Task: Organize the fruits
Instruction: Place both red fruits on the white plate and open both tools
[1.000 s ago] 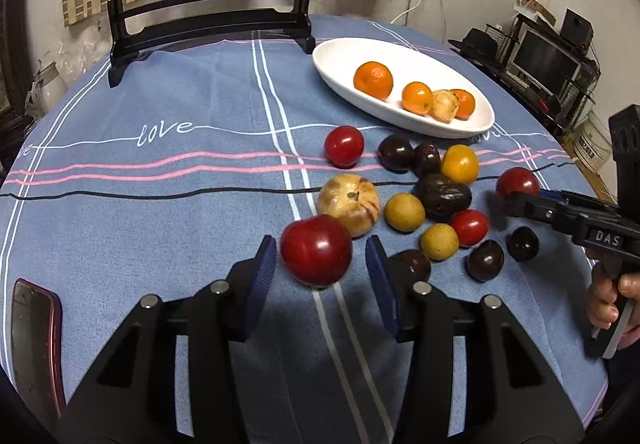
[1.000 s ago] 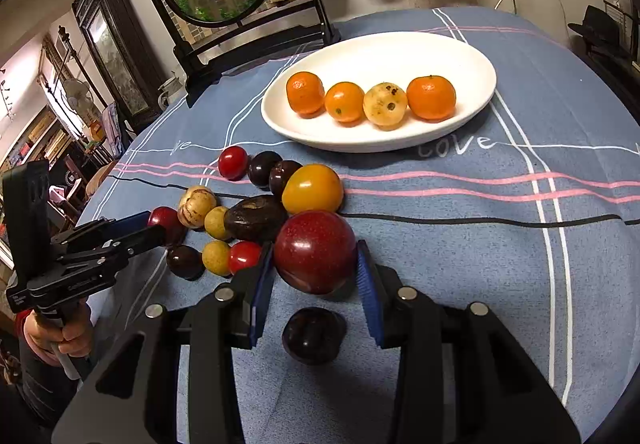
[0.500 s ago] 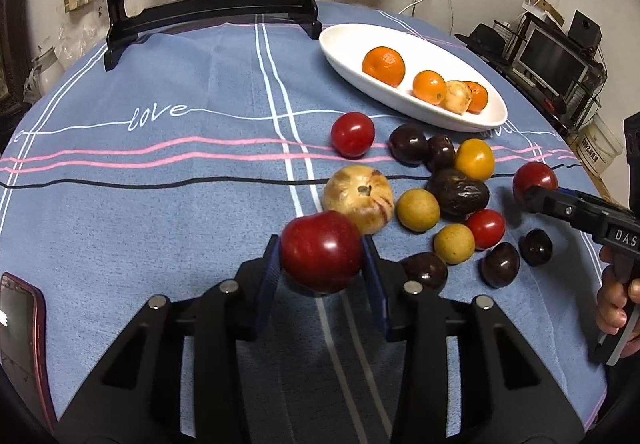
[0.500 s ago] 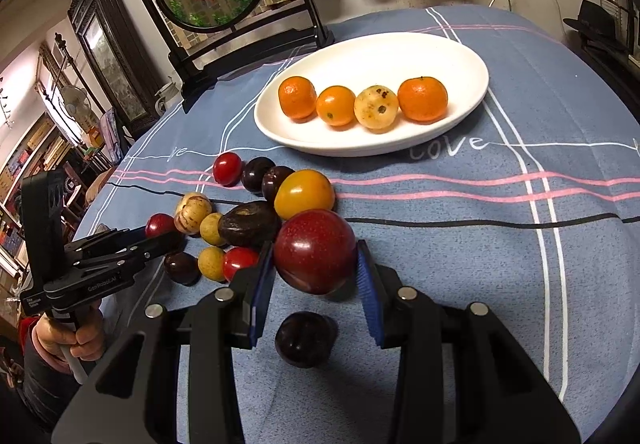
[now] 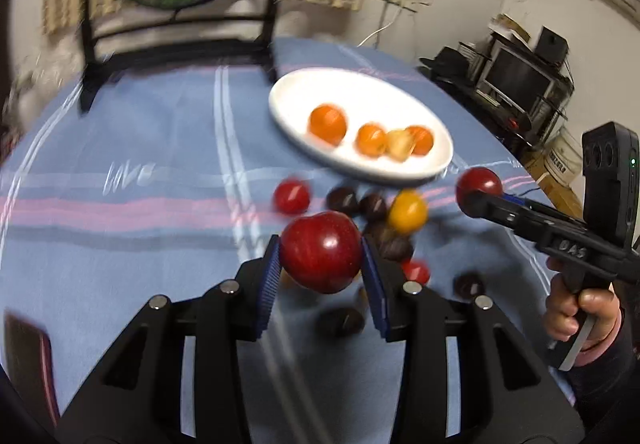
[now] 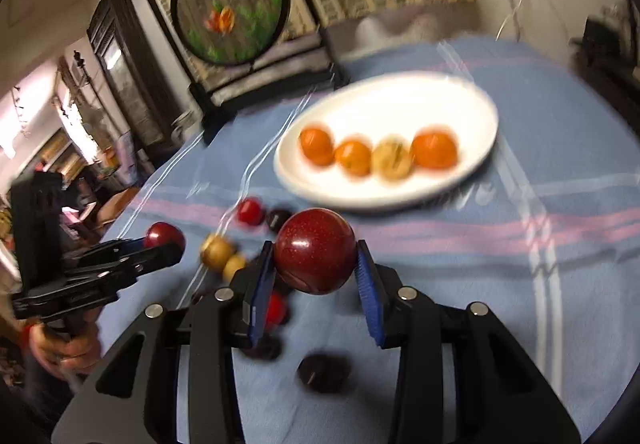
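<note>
My left gripper point(image 5: 322, 264) is shut on a red apple point(image 5: 320, 250) and holds it above the blue tablecloth. My right gripper point(image 6: 316, 276) is shut on a dark red plum point(image 6: 315, 250), also lifted. Each gripper shows in the other's view, the right one point(image 5: 476, 192) and the left one point(image 6: 168, 244). A white oval plate point(image 5: 400, 168) beyond them holds three oranges point(image 5: 328, 124) and a pale fruit point(image 6: 391, 162). Loose fruit lies between grippers and plate: a red one point(image 5: 291, 197), a yellow-orange one point(image 5: 407, 210), dark plums point(image 6: 324, 372).
A round framed screen on a black stand point(image 6: 236, 32) sits at the table's far side. A dark red phone point(image 5: 28, 356) lies at the near left table edge. Shelves with a monitor point(image 5: 520, 80) stand off to the right.
Both grippers have risen from the table with their fruit and moved toward the plate. The left gripper closed on the red apple a second ago. The views are motion-blurred.
</note>
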